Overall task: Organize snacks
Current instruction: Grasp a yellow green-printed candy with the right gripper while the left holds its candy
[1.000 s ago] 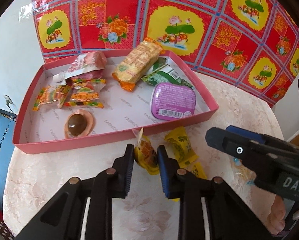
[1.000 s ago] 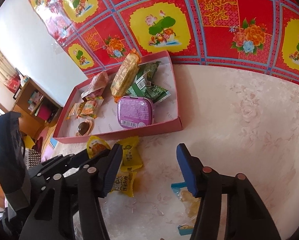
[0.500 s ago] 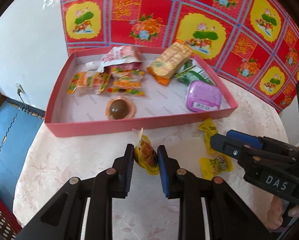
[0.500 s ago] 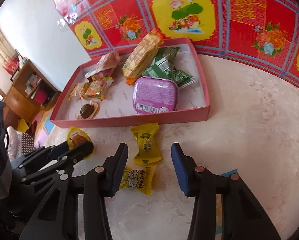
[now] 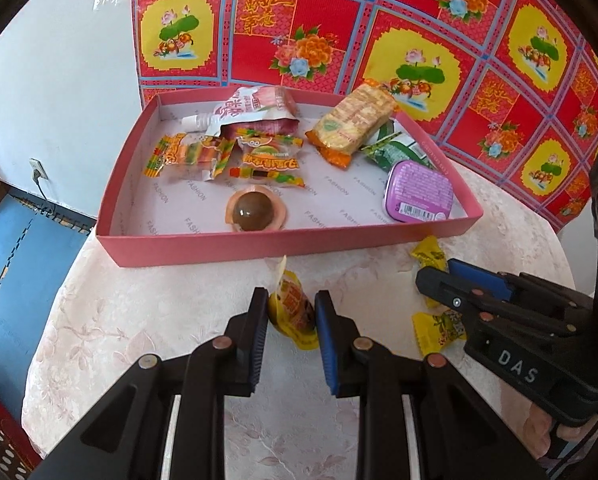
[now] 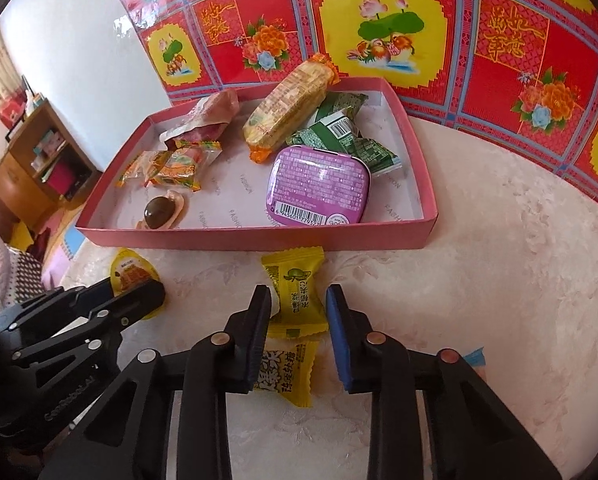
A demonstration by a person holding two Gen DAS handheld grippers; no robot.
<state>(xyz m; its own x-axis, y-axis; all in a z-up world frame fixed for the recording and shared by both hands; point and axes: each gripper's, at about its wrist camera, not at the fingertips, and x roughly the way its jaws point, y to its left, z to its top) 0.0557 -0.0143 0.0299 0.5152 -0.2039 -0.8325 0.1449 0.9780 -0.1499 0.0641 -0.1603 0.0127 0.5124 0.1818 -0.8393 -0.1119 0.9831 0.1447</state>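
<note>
Pink cardboard forms the shallow tray (image 5: 187,246) that sits toward the far edge of the pale, flower-patterned table (image 5: 131,320), just in front of a red and yellow printed sheet (image 5: 439,32) hung behind it. Inside the tray, a biscuit pack (image 5: 353,120) leans over the far right corner, with green packets (image 5: 395,146) beside it and a purple tin (image 5: 419,192) lying in the near right corner. A pink pouch (image 5: 255,110) lies along the far edge, orange sweet packets (image 5: 227,156) sit at the left middle, and a brown jelly cup (image 5: 255,212) rests close to the near wall.

The left gripper (image 5: 291,314) is outside the tray, just before its near wall, and pinches a small yellow jelly cup (image 5: 293,312) between its pads; the cup stands tilted, its tab pointing up toward the tray. From the right wrist view the same gripper (image 6: 155,292) shows at the left with the cup (image 6: 133,274) at its tip.

The right gripper (image 6: 295,312) hovers over the table near the tray's near right part. Its jaws are closing around a yellow wrapped candy (image 6: 295,296) that lies between them; the left pad is at the wrapper's edge, while a narrow gap remains at the blue right pad. A second yellow candy (image 6: 289,372) lies just nearer, partly under the fingers. A blue wrapper (image 6: 473,358) peeks out at the right, mostly hidden.
</note>
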